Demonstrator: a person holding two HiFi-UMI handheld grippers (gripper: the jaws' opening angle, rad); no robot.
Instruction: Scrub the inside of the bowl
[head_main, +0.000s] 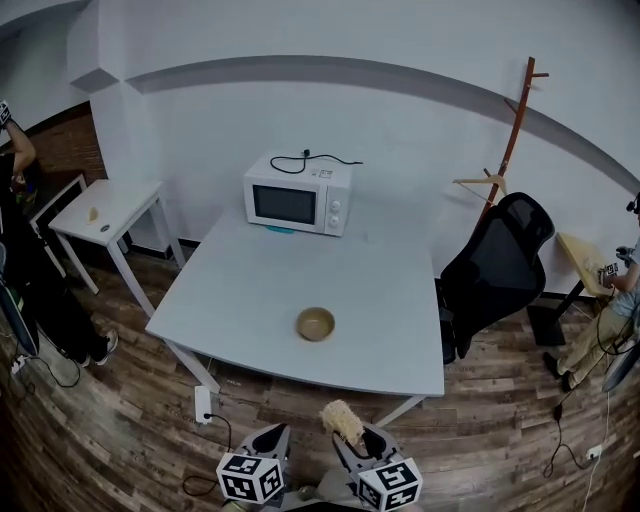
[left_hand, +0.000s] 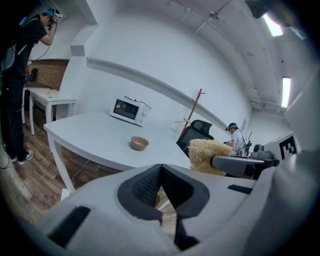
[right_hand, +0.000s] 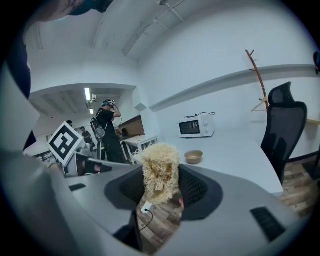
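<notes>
Tan bowl (head_main: 315, 323) sat upright, mouth up, on the bench (head_main: 390, 300), nr the middle of its front half, w/ the microwave (head_main: 297, 193) well behind it at the back. Both grippers hung off the bench's near edge, over the wood floor (head_main: 480, 430), well apart from the bowl. R gripper (right_hand: 160, 186) had its jaws clamped on a straw-coloured scrubber (right_hand: 159, 167). The scrubber stuck out past the pads, long axis approx. along the jaws, pointing twd the bench. L gripper (left_hand: 161, 169) had its jaws closed tight w/ nothing betw. them. Key relation: in head view the bowl lay fwd of both grippers, roughly betw. their lines, a bit left of the scrubber tip. R gripper looked slightly nearer, & it carried the tool. Scrubbing prob. hadn't begun, since the scrubber was nowhere nr the bowl. Next move would likely need R to reach fwd over the edge, then tip the scrubber down into the bowl's mouth. L would have to open to steady the rim, else the bowl might slide on the smooth top.
</notes>
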